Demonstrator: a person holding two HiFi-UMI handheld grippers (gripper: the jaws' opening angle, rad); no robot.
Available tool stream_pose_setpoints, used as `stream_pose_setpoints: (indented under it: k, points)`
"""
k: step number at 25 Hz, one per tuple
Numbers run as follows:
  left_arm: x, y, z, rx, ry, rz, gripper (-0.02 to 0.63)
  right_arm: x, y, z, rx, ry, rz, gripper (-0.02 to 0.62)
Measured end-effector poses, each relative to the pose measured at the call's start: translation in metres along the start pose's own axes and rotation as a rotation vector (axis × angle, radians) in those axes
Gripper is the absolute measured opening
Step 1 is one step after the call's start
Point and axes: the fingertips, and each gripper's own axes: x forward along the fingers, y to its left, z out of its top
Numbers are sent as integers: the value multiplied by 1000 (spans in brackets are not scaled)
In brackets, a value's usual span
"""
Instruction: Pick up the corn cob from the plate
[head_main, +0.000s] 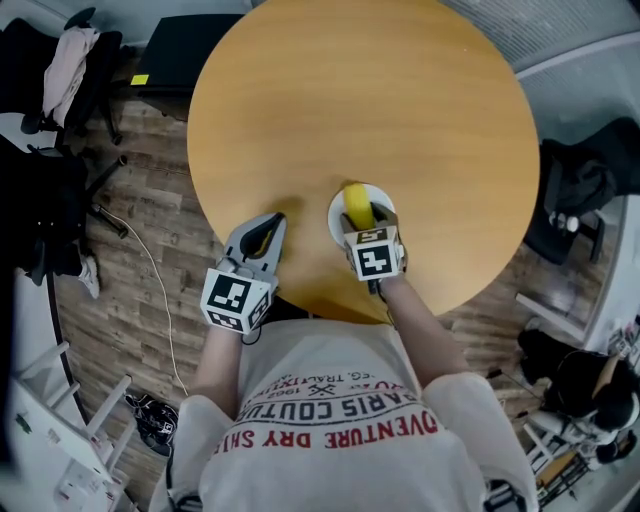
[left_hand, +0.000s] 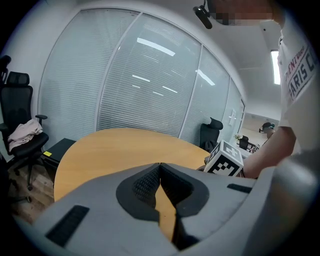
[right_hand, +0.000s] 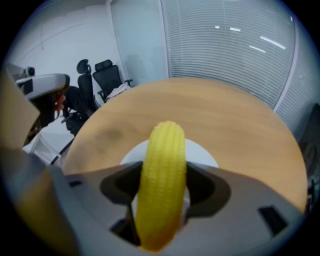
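A yellow corn cob (head_main: 355, 203) lies on a small white plate (head_main: 336, 222) near the front edge of the round wooden table (head_main: 360, 90). My right gripper (head_main: 367, 222) points steeply down over the plate. In the right gripper view the corn cob (right_hand: 162, 170) stands between the jaws of the right gripper (right_hand: 162, 174). A thin strip of the plate (right_hand: 202, 154) shows on each side of the cob, so the pads do not press on it. My left gripper (head_main: 272, 222) hovers left of the plate; in its own view the left gripper (left_hand: 160, 170) is shut and empty.
Office chairs stand around the table: one with draped clothing (head_main: 70, 65) at the back left, a dark one (head_main: 585, 185) at the right. A dark low cabinet (head_main: 185, 50) sits behind the table. A white cable (head_main: 160, 290) runs over the wood floor at the left.
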Motion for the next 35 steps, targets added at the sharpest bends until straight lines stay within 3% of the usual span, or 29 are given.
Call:
stream_pose_setpoints:
  k: [12, 17, 22, 35]
  points:
    - [-10, -2, 11, 29, -17, 9, 34, -5, -2, -5, 18, -15, -13, 270]
    - [-18, -1, 15, 41, -29, 4, 34, -25, 9, 4, 56, -69, 12, 270]
    - [-21, -8, 26, 61, -52, -21, 34, -62, 11, 33, 100, -198, 32, 270]
    - [-43, -30, 95, 213, -183, -79, 34, -202, 16, 91, 130, -638, -29, 270]
